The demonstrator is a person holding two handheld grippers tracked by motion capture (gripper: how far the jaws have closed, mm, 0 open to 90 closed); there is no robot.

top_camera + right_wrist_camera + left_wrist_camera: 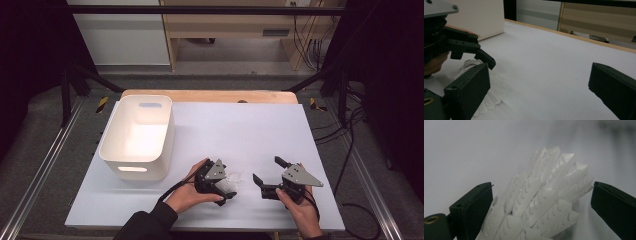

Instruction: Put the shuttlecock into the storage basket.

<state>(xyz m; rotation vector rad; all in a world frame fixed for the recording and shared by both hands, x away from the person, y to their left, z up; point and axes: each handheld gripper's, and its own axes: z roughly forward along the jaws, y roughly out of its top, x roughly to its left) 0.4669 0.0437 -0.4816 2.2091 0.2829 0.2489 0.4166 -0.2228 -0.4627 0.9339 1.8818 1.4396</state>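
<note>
At lower centre of the high view, a person's left hand tips the left gripper down and to the right over a bundle of translucent white plastic pieces lying on the white table sheet; its jaws stand apart, one on each side of the bundle, and whether they touch it cannot be told. In the left gripper view the bundle fills the gap between the two black jaws: a fanned stack of ridged, frosted strips with pointed tips and rows of small curved notches; their exact number cannot be told. At lower right of the high view the right hand holds the right gripper level, pointing left, released wide and empty, just beside the bundle; in the right gripper view the left gripper sits at upper left with the plastic pieces beneath it. One smooth white rectangular bin with cut-out handles stands at centre left; two grippers, one bundle.
</note>
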